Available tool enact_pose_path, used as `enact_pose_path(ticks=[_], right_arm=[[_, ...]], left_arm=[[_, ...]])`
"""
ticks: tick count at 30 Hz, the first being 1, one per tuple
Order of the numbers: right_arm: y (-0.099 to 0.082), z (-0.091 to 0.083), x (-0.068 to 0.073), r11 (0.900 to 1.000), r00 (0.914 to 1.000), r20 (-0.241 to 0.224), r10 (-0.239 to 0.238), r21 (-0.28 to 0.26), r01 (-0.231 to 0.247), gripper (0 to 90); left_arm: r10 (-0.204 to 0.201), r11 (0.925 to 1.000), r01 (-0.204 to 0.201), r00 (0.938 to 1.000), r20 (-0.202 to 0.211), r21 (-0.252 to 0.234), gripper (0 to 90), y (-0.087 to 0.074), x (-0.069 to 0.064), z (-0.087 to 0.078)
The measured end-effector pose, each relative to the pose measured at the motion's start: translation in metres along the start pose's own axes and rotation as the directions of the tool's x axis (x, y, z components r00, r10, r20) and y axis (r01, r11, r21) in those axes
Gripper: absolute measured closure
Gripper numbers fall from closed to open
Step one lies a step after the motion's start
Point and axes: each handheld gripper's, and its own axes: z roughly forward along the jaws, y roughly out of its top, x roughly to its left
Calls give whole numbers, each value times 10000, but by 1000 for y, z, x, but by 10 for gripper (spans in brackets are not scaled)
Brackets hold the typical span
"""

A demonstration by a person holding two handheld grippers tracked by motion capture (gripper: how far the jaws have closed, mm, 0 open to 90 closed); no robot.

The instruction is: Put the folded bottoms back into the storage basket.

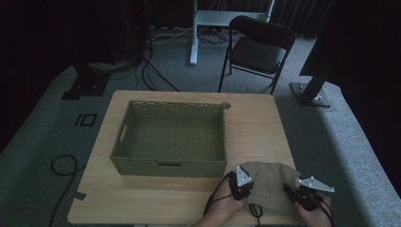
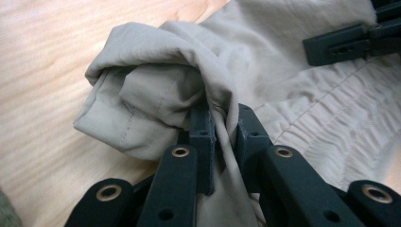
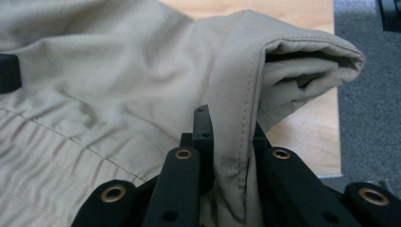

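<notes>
Both grippers are clamped on the beige garment (image 1: 268, 182) at the desk's (image 1: 255, 132) five o'clock corner: left gripper (image 2: 221, 124) on a bunched fold, right gripper (image 3: 230, 127) on a stitched hem.

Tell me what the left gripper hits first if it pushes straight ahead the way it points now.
Probably the beige garment itself: the left gripper is shut on a fold, with bunched cloth right ahead. Beyond lies bare table; depth is unclear.

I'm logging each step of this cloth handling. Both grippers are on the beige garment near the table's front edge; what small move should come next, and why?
Probably a short lift of both together. The left gripper and right gripper are each shut on a bunched fold of the beige garment, which lies on the table beside the open green basket. Raising it would free it to clear the basket wall.
</notes>
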Motion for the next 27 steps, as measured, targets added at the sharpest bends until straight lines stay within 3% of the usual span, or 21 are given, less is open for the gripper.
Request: enact_pose_path(ticks=[5, 17, 27], right_arm=[[11, -14, -1, 9992, 9996, -211, 175, -345, -183, 820], [37, -38, 0, 9937, 9979, -600, 258, -1077, -322, 822], [81, -54, 11, 9835, 9974, -716, -109, -1807, -22, 822]], left_arm=[[-141, 9992, 149, 9997, 223, -370, 823, 14, 2, -10], [-57, 9955, 91, 9993, 358, -940, 822, 46, 11, -30], [50, 9883, -12, 9997, 243, -1528, 822, 80, 28, -58]])
